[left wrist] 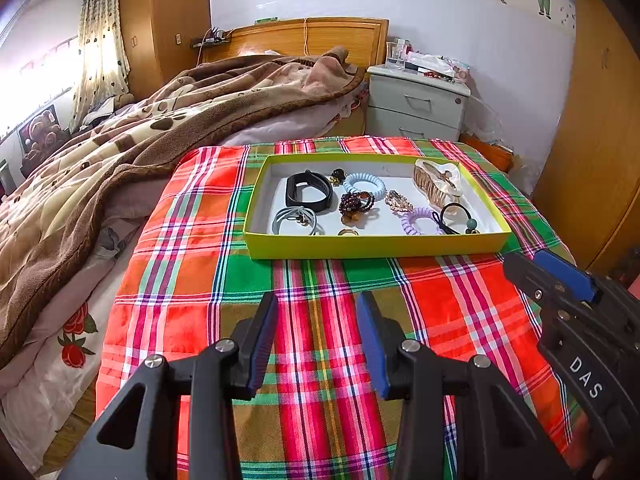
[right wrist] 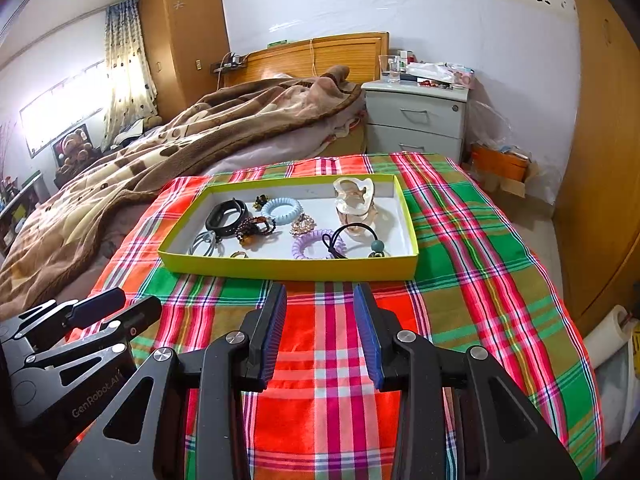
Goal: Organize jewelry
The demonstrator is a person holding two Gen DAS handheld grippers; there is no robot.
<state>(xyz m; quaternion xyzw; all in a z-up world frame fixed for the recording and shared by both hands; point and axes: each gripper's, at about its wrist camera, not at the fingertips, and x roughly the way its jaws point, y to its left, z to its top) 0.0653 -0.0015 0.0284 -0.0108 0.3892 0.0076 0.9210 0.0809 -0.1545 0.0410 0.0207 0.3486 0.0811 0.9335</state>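
A shallow yellow-green cardboard tray with a white floor (left wrist: 372,246) sits toward the far end of a surface draped in a red, green and orange plaid cloth (left wrist: 192,264), at the foot of a bed. All the jewelry and hair pieces in view lie inside this tray, none on the cloth, which is how a tidied set would lie; equally, they lie loose and partly overlapping, as they would before being sorted within it, so the pictures fit either reading.

At the tray's left lie a black wristband (left wrist: 308,191) and, nearer the front wall, a grey elastic hair tie (left wrist: 294,220). In the middle, a pale blue spiral hair tie (left wrist: 365,185) lies just behind a dark purple beaded bracelet (left wrist: 356,202), with a small gold ring (left wrist: 349,232) by the front wall. To the right sit a lilac spiral hair tie (left wrist: 417,221), a black elastic with a teal bead (left wrist: 456,218), and a large translucent beige claw clip (left wrist: 438,184) in the far right corner, where its bulk crowds nothing.

The left gripper (left wrist: 316,336) and right gripper (right wrist: 320,330) hover side by side above bare cloth, short of the tray's front wall and aimed at it. Each has its jaws apart and empty, leaving the tray's contents in full view of both cameras.
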